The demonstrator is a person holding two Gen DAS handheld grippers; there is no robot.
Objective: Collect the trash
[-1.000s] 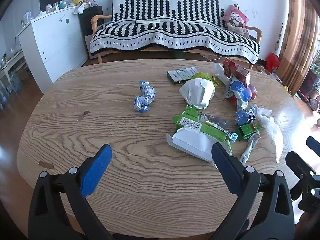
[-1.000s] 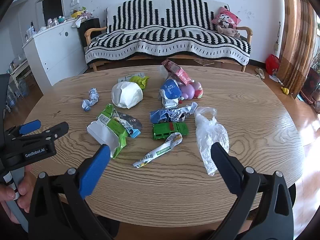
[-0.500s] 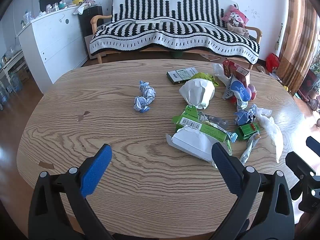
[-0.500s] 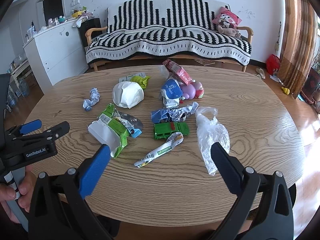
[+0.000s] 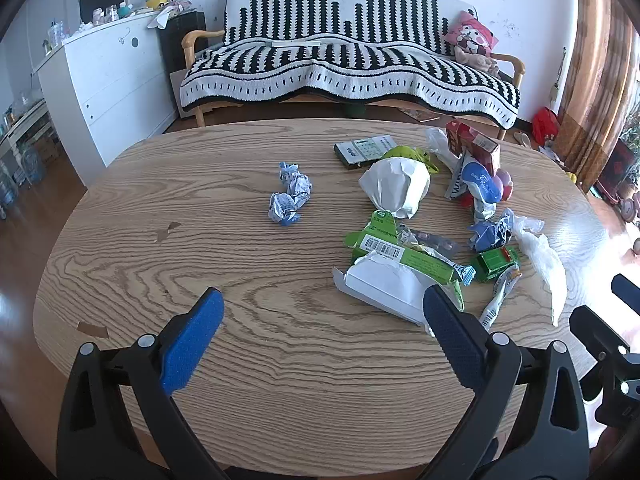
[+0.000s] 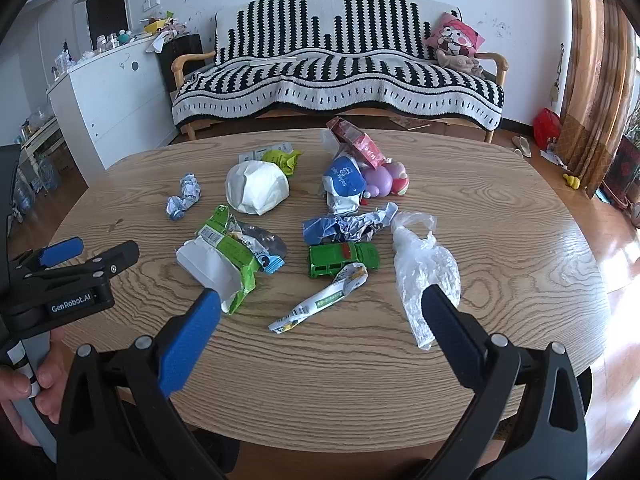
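Observation:
Trash lies scattered on an oval wooden table [image 5: 160,272]: a crumpled blue-white paper [image 5: 289,199], a white paper bag [image 5: 396,188], a torn green-white carton [image 6: 224,258], a clear plastic bag [image 6: 424,268], a long wrapper [image 6: 320,302], crumpled blue foil [image 6: 344,226] and a blue wipes pack [image 6: 344,184]. My left gripper [image 5: 320,320] is open and empty above the near table edge, left of the carton. My right gripper [image 6: 320,316] is open and empty, near the long wrapper. The left gripper also shows in the right wrist view [image 6: 86,254].
A green toy car [image 6: 342,258], pink and purple toys [image 6: 386,180], a red box [image 6: 354,142] and a calculator [image 5: 366,150] also lie on the table. Behind it stand a striped sofa [image 5: 348,64] and a white cabinet [image 5: 104,88].
The right wrist view has crept slightly closer to the trash. The left gripper and all objects are still.

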